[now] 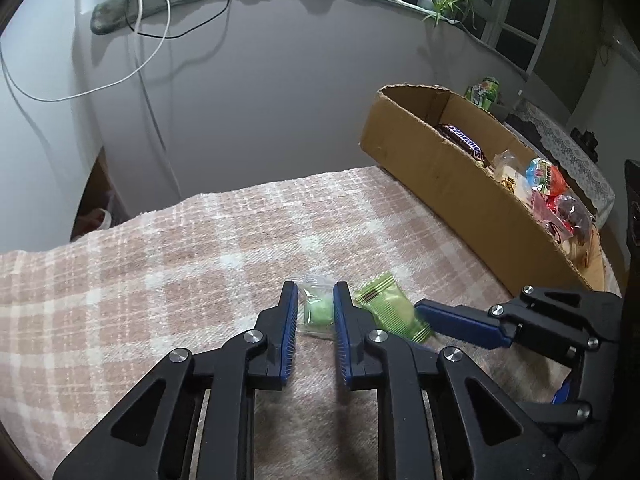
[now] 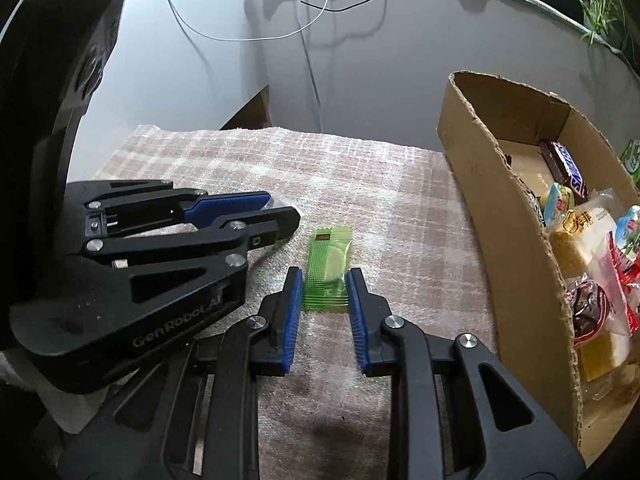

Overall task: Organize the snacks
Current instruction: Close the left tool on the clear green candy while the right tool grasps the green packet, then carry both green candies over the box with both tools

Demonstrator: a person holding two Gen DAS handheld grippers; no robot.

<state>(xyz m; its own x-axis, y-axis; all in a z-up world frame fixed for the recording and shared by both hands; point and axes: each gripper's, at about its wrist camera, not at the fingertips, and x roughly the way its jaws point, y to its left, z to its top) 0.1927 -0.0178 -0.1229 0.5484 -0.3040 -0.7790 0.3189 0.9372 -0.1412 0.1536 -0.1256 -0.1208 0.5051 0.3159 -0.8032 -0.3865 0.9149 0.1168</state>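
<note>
Green mochi pkt (image 1: 318,312) between left tool (image 1: 316,300) fingers, striped green pkt (image 2: 327,276) between right tool (image 2: 322,280) fingers, both apart, on plaid surface (image 1: 160,264), cardboard box (image 1: 460,184) w/ snacks far right.

A: Surface?
B: Desk covered by a pink-and-cream plaid woven cloth (image 1: 200,256), fuzzy weave, and its far edge drops off toward the pale wall.

A: What's on the cloth?
B: Three things. Long open brown cardboard box (image 1: 452,184) along the right side, holding wrapped snacks. Near the front, a small clear plastic packet with a pale green sweet inside (image 1: 318,310). Just right of that, a flat green foil-wrapped snack packet with ribbed ends (image 2: 326,270), lying flat.

A: Packets touching?
B: Just beside each other, can't tell contact. Both well apart from the box.
</note>
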